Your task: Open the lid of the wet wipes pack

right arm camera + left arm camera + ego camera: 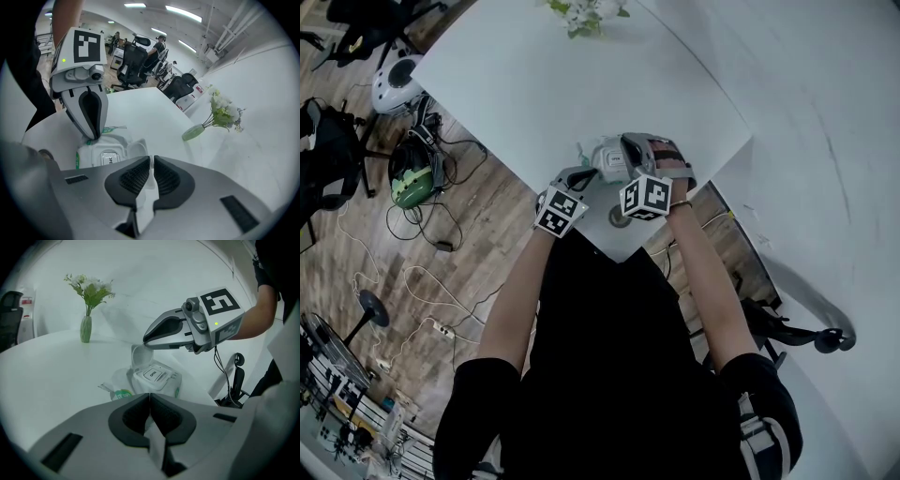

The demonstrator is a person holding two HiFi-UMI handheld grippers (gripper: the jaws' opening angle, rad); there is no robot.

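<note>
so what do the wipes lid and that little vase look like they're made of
Lid: looks like rigid white plastic, smooth, holding its moulded shape while standing open. Vase: pale green with a soft sheen, probably glazed ceramic or glass; cannot tell which.

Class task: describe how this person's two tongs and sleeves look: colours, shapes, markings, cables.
Both the left tongs and right tongs are light-grey shells tapering to points, with black ribbed pads. Each carries a white cube with black square markers; a black cable hangs from the right one. The short sleeves are black.
</note>
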